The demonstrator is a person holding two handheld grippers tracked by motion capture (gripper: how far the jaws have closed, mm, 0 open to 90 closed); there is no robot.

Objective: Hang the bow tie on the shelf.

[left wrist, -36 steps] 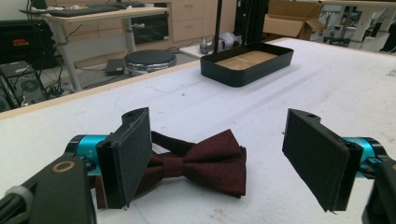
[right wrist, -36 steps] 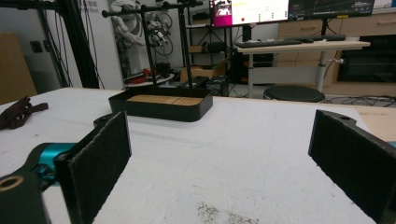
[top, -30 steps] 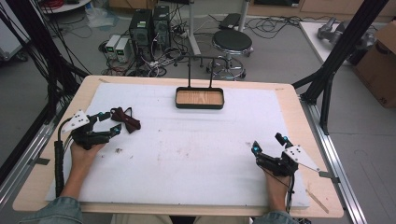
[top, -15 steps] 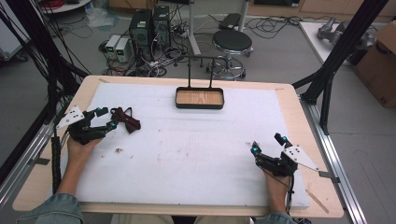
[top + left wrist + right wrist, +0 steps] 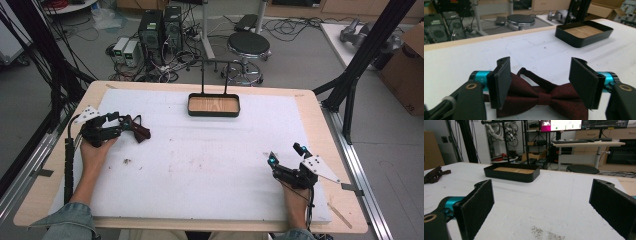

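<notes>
straddling unlabelled bow tie (image 5: pixel 544 98): left tool (image 5: pixel 541 80)

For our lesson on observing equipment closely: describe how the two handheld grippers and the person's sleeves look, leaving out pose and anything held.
Each gripper, left and right, has a black body, teal cylinders at the jaw bases and flat black padded jaws. A grey three-cornered plate tops each one. A black ribbed cable trails from the left gripper. The sleeves are blue denim.

I see the table (image 5: pixel 210 165) from overhead, facing forward. Both gripper views sit low, near the surface. All share the black tray (image 5: pixel 213 105) (image 5: pixel 584 33) (image 5: pixel 511 174).
</notes>
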